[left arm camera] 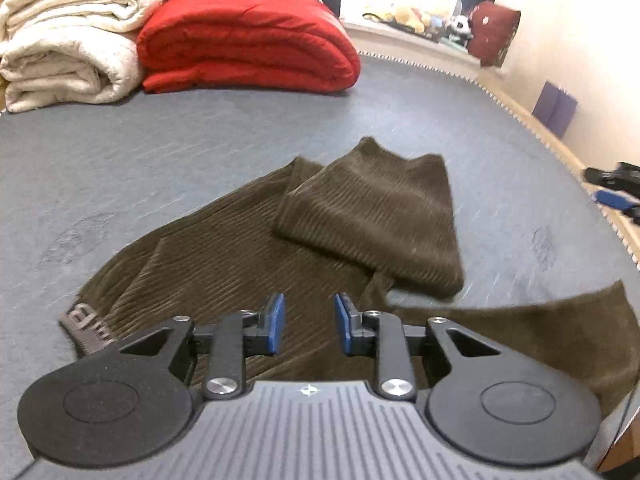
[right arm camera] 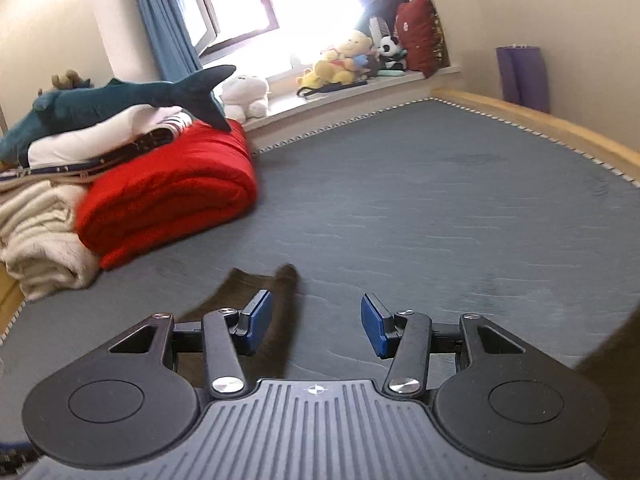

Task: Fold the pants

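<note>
Around us we see a folded red quilt (left arm camera: 248,40), puffy and smooth, beside rolled cream blankets (left arm camera: 68,44) with a fleecy nap; both sit at the far end of the bed (left arm camera: 160,152), well apart from the work. A plush shark (right arm camera: 120,100) lies on top of that pile, and soft toys (right arm camera: 344,60) line the windowsill. Nothing lies between us and the pants.

The pants (left arm camera: 280,240) are dark brown, finely ribbed, spread on the bed's grey textured cover, one leg end doubled back over the rest; a grey lettered waistband (left arm camera: 84,328) shows at the left.

Our left hand-held gripper (left arm camera: 309,322) hovers over the ribbed cloth, blue pads parted, gripping nothing. Our right hand-held gripper (right arm camera: 316,326) is released too, jaws wide, with a pant leg's tip just beside its left pad.
</note>
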`<state>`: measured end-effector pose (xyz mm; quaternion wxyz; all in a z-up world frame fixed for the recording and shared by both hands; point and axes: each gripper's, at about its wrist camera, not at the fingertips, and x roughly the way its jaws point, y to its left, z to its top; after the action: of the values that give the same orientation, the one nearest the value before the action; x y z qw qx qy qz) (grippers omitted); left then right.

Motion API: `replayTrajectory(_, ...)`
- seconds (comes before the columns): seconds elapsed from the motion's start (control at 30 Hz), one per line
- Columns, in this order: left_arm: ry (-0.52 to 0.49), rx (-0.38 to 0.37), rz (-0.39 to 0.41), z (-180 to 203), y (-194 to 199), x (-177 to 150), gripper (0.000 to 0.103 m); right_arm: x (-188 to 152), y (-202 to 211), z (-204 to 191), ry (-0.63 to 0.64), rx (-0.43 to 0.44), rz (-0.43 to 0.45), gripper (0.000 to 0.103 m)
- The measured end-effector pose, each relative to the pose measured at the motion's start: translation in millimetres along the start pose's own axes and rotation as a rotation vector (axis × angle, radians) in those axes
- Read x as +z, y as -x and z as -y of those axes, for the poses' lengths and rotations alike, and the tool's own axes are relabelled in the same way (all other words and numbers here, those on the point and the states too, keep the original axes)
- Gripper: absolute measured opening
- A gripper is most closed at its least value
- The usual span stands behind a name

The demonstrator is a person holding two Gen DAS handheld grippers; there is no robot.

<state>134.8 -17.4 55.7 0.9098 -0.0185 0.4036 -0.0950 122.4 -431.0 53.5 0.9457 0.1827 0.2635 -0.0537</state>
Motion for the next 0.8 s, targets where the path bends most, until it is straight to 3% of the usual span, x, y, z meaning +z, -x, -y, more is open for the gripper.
replayTrajectory(0.13,-0.004,0.012,0.012,10,-26,8,0.031,2,-37,-20,0.001,-0.023,-0.017,0.051)
replayTrajectory(0.27,0.011,0.001,0.017,14,-46,12,0.050,3,-68,-33,0.012,-0.064,-0.037,0.051)
replayTrajectory(0.37,-0.015,0.045,0.057,21,-55,14,0.055,5,-95,-33,-0.020,-0.067,-0.078,0.051)
replayTrajectory(0.5,0.036,0.062,0.004,19,-73,18,0.060,-6,-131,-28,-0.029,-0.039,-0.152,0.051)
replayTrajectory(0.57,0.087,0.012,-0.050,12,-83,21,0.060,-17,-157,-25,-0.038,-0.040,-0.216,0.051)
replayTrajectory(0.63,0.116,-0.023,-0.074,10,-90,24,0.060,-26,-179,-18,-0.086,-0.022,-0.272,0.051)
replayTrajectory(0.8,0.100,-0.016,-0.083,12,-99,27,0.063,-49,-221,1,-0.248,-0.006,-0.359,0.052)
